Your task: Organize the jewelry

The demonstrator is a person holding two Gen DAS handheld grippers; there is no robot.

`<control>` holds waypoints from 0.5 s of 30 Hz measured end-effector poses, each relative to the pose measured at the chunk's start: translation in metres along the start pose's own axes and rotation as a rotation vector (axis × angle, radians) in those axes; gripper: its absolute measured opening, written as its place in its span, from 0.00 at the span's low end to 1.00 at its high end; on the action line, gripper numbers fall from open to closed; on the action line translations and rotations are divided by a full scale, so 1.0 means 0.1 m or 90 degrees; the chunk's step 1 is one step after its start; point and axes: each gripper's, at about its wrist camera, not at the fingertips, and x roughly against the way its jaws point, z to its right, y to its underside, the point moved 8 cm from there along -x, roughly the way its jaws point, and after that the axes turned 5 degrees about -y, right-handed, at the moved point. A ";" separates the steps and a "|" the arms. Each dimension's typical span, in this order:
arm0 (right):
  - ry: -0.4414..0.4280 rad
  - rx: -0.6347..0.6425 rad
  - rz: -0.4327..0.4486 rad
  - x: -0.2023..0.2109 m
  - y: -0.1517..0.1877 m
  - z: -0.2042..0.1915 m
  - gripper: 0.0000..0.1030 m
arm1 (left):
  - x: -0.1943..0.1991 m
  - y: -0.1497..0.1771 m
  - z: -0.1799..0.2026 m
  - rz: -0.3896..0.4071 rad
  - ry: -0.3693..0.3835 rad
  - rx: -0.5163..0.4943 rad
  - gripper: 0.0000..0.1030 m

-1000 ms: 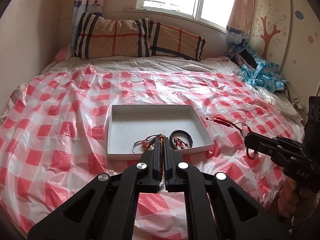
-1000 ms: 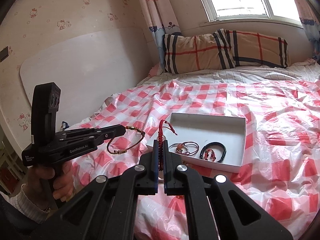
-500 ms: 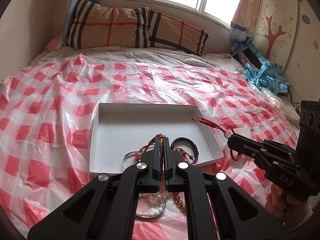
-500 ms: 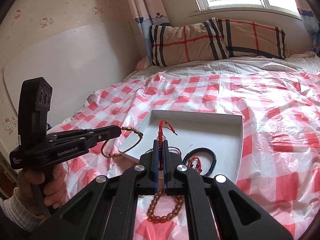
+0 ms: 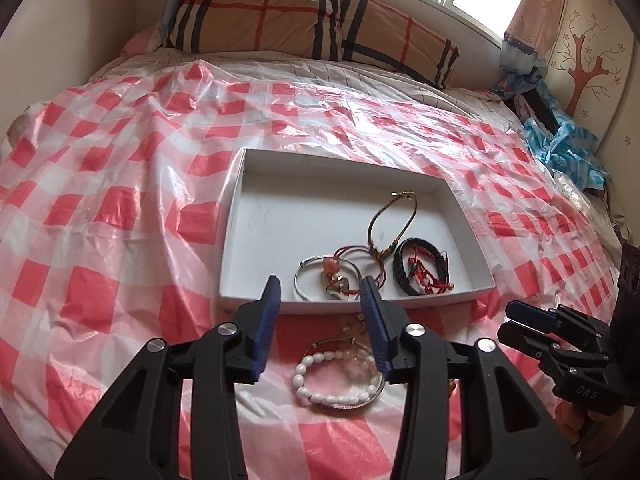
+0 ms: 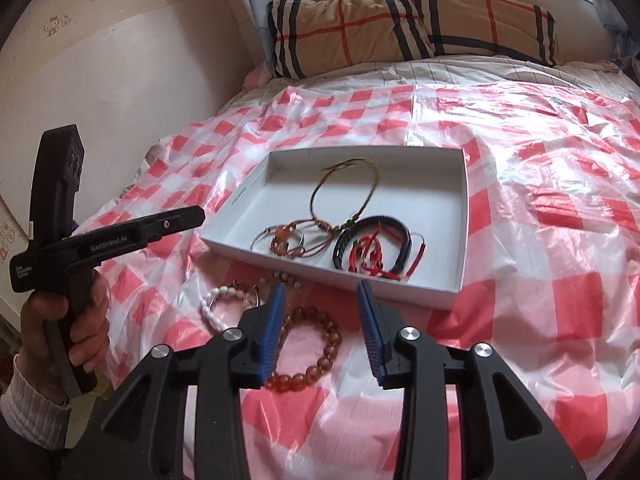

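A white shallow box [image 5: 460, 208] [image 6: 448, 292] lies on the checked bed cover. In it lie a brown cord bracelet [image 5: 394, 216] [image 6: 352, 188], a silver bangle with an orange bead [image 5: 326, 274] [image 6: 280, 240], a black braided bracelet [image 5: 402, 276] [image 6: 396, 232] and a red cord bracelet [image 5: 424, 276] [image 6: 368, 256]. A white pearl bracelet [image 5: 332, 380] [image 6: 218, 304] and an amber bead bracelet [image 6: 316, 352] lie on the cover in front of the box. My left gripper [image 5: 320, 292] [image 6: 196, 216] is open and empty. My right gripper [image 6: 320, 292] [image 5: 516, 320] is open and empty.
A red and white checked plastic cover [image 5: 120, 208] spreads over the bed. Striped pillows [image 5: 312, 20] [image 6: 412, 24] lie at the head under the window. Blue cloth [image 5: 560, 140] is bunched at the right wall. A white board [image 6: 120, 72] leans on the left wall.
Both grippers have opened. The brown cord bracelet and the red cord bracelet have dropped from them into the box. Both grippers have lowered toward the bed's near edge.
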 end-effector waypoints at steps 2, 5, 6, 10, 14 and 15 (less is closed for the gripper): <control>-0.003 0.003 -0.018 -0.03 0.10 -0.04 0.54 | 0.02 0.16 -0.01 -0.014 0.004 -0.017 0.53; -0.005 0.008 -0.049 -0.13 0.21 -0.08 0.62 | -0.02 0.39 0.04 -0.037 0.004 -0.058 0.66; -0.002 0.011 -0.060 -0.17 0.24 -0.09 0.64 | -0.03 0.46 0.06 -0.043 0.001 -0.073 0.70; -0.003 0.025 -0.092 -0.33 0.32 -0.15 0.66 | -0.16 0.61 0.12 -0.061 -0.032 -0.121 0.78; 0.010 0.049 -0.118 -0.48 0.35 -0.16 0.70 | -0.29 0.62 0.08 -0.070 -0.049 -0.117 0.81; 0.010 0.052 -0.126 -0.52 0.37 -0.17 0.71 | -0.32 0.61 0.07 -0.072 -0.049 -0.115 0.81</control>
